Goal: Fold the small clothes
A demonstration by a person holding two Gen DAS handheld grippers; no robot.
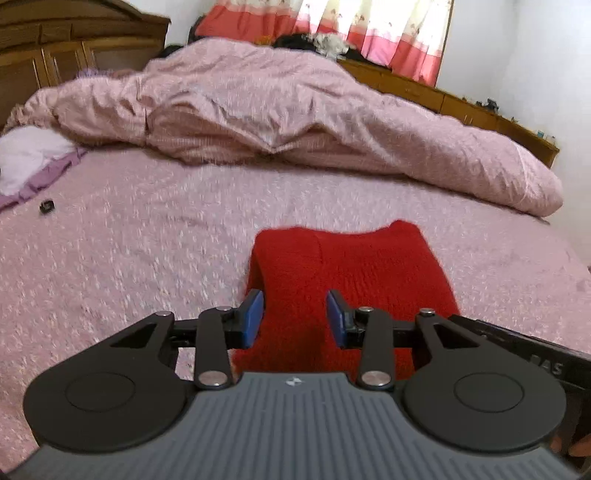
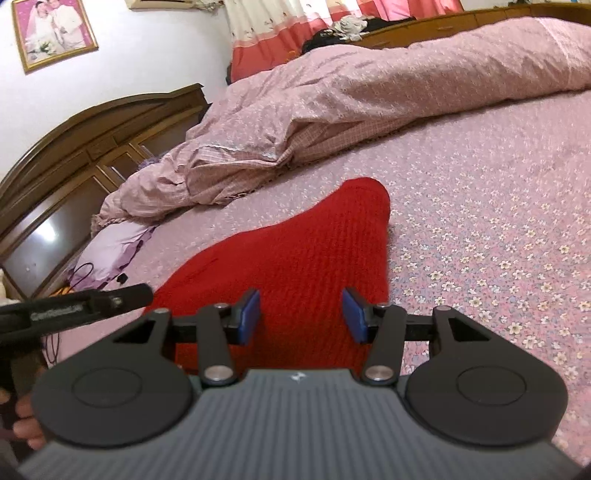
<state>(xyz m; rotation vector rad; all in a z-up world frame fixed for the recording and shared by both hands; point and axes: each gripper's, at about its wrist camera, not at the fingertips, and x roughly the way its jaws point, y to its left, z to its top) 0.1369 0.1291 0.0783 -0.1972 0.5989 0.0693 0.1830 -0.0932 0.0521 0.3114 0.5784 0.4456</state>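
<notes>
A red knitted garment [image 1: 351, 266] lies folded on the pink flowered bedsheet [image 1: 129, 258], near the front of the bed. My left gripper [image 1: 295, 317] hovers just above its near left part, blue pads apart and nothing pinched between them. In the right wrist view the same red garment [image 2: 295, 240] stretches away to a rounded far corner. My right gripper [image 2: 302, 314] stands open over its near edge, with only cloth seen behind the gap. The other tool's black body shows at the side of each view [image 1: 517, 343] [image 2: 92, 302].
A bunched pink quilt [image 1: 295, 110] fills the far half of the bed. A white and lilac pillow [image 1: 29, 162] and a small black object [image 1: 47, 205] lie at the left. A wooden headboard [image 2: 74, 147], a black cable [image 2: 79, 275] and red curtains [image 1: 388, 29] border the bed.
</notes>
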